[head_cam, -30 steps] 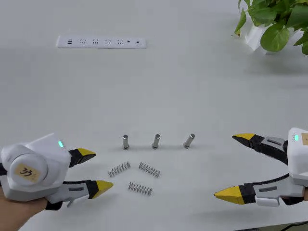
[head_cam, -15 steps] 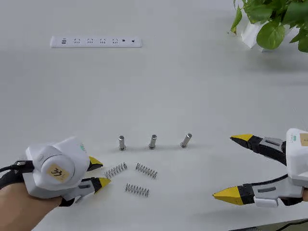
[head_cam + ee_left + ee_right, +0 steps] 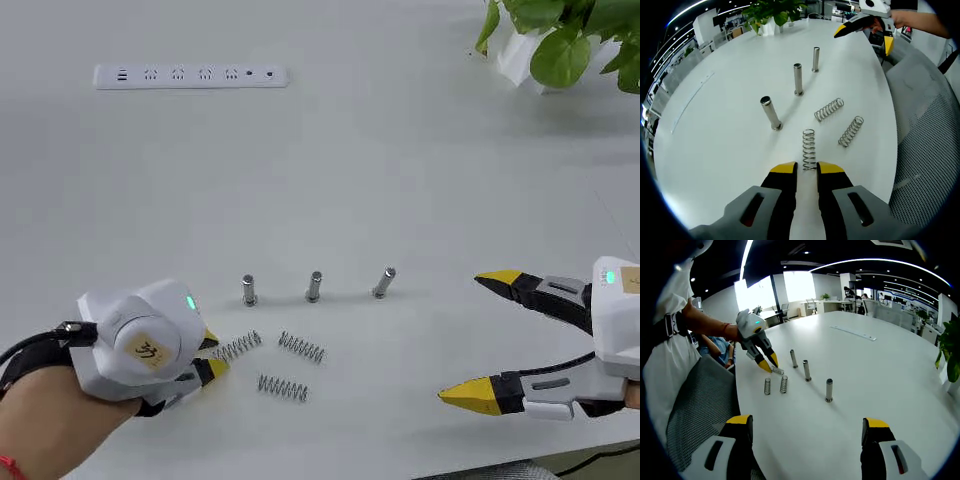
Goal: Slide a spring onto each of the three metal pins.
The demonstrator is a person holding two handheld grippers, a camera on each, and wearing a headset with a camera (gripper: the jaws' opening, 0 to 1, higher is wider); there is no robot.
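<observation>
Springs (image 3: 300,347): three loose silver coils lying flat near standing pins (image 3: 315,287).

White table (image 3: 420,180) is carrying everything here. Three metal pins are standing on end in a row across the middle: left pin (image 3: 249,290), middle pin (image 3: 315,286), right pin (image 3: 385,282), evenly spread and well apart from each other.

Just on the near side of that row, three springs are lying flat on the tabletop. The left spring (image 3: 238,346) is sitting at an angle below the left pin, and the right spring (image 3: 301,347) is lying beside it under the middle pin. The near spring (image 3: 282,388) is resting closest to the person. They're all apart from each other and from the pins.

Way at the far side a white power strip (image 3: 190,76) is lying flat, and a potted plant (image 3: 560,45) is sitting at the far right corner.
</observation>
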